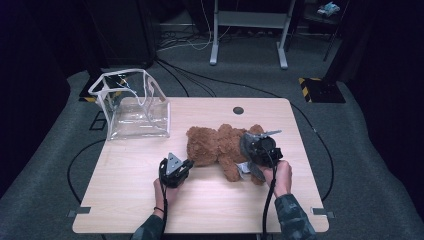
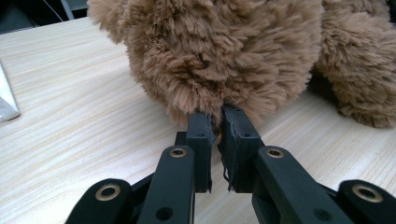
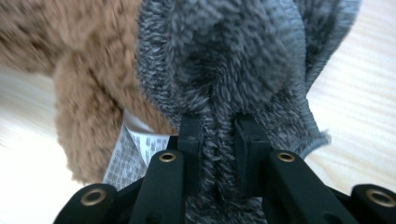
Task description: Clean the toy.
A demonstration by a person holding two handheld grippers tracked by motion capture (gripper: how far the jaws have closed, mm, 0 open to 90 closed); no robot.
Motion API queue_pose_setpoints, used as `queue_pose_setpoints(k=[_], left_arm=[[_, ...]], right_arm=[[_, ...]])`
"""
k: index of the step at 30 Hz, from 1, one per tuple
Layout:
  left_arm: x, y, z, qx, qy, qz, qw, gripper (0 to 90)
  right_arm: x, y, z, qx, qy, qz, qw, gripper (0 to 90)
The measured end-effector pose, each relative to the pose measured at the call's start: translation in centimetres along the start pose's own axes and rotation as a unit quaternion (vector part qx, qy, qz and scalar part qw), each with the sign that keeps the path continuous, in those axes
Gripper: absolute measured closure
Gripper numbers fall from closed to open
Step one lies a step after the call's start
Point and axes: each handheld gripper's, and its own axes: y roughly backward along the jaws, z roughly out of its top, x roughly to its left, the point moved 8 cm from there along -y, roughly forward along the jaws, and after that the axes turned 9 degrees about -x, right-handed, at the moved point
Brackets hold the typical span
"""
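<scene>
A brown teddy bear (image 1: 220, 145) lies on its side in the middle of the wooden table (image 1: 150, 210), a clear plastic bag (image 1: 132, 107) standing near it at the far left corner. The left gripper (image 2: 218, 122) is clenched on a tuft of the bear's fur. The right gripper (image 3: 218, 128) is pinching a fold of grey fleece cloth (image 3: 224, 60) beside the bear's leg, just above a white label (image 3: 135, 144).

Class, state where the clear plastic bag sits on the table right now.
In the high view, the clear bag stands open at the table's far left corner, left of the teddy bear and apart from it.
</scene>
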Motion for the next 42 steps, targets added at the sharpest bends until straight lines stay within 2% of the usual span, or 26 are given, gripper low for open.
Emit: queue_pose_setpoints(k=[5, 11, 14, 16, 18, 21, 24, 26, 28, 30, 33, 37, 39, 42], left_arm=[[0.0, 0.0, 0.0, 0.000, -0.001, 0.003, 1.0000, 81.6], [0.0, 0.0, 0.0, 0.000, -0.001, 0.002, 1.0000, 81.7], [0.0, -0.1, 0.0, 0.000, -0.001, 0.002, 1.0000, 81.8], [0.0, 0.0, 0.0, 0.000, -0.001, 0.002, 1.0000, 81.9], [0.0, -0.1, 0.0, -0.001, -0.001, 0.002, 1.0000, 82.1], [0.0, 0.0, 0.0, -0.001, -0.001, 0.002, 1.0000, 82.3], [0.0, 0.0, 0.0, -0.002, -0.001, 0.003, 1.0000, 82.5], [0.0, 0.0, 0.0, -0.005, 0.000, 0.002, 1.0000, 82.6], [0.1, 0.0, 0.1, -0.005, -0.001, 0.003, 1.0000, 83.1], [0.1, 0.0, 0.0, -0.004, -0.002, 0.005, 1.0000, 83.6], [0.0, 0.0, 0.0, -0.001, -0.001, 0.005, 1.0000, 84.7], [0.0, -0.1, 0.0, -0.003, -0.002, 0.009, 0.9999, 85.8], [0.0, -0.1, 0.0, -0.002, -0.003, 0.010, 0.9999, 86.0], [0.0, -0.1, 0.0, -0.002, -0.001, 0.010, 0.9999, 86.1]], right_arm=[[0.0, 0.7, -2.8, 0.013, 0.011, 0.004, 0.9998, 75.1], [-1.1, 2.2, -5.7, 0.025, 0.005, 0.008, 0.9996, 75.1], [-1.5, 2.8, -6.6, 0.033, -0.004, 0.007, 0.9994, 75.2], [-1.6, 3.2, -6.4, 0.032, -0.004, 0.007, 0.9994, 75.4], [-1.3, 3.7, -5.4, 0.014, -0.006, 0.008, 0.9999, 75.5], [-0.3, 4.0, -2.7, -0.025, 0.011, 0.009, 0.9996, 75.4], [1.1, 3.2, -0.5, -0.040, 0.023, 0.012, 0.9988, 75.4], [2.1, 1.8, 0.2, -0.030, 0.042, 0.008, 0.9987, 75.4], [2.5, 0.6, -0.2, -0.019, 0.051, 0.003, 0.9985, 75.6], [2.4, -0.4, -1.2, -0.009, 0.046, 0.000, 0.9989, 75.9], [1.8, -0.7, -3.0, 0.004, 0.035, -0.001, 0.9994, 75.9], [1.2, -0.3, -4.6, 0.010, 0.022, 0.003, 0.9997, 76.1], [0.9, 0.2, -5.3, 0.011, 0.028, 0.002, 0.9996, 76.1], [0.6, 0.8, -6.1, 0.013, 0.023, 0.000, 0.9996, 76.1]])
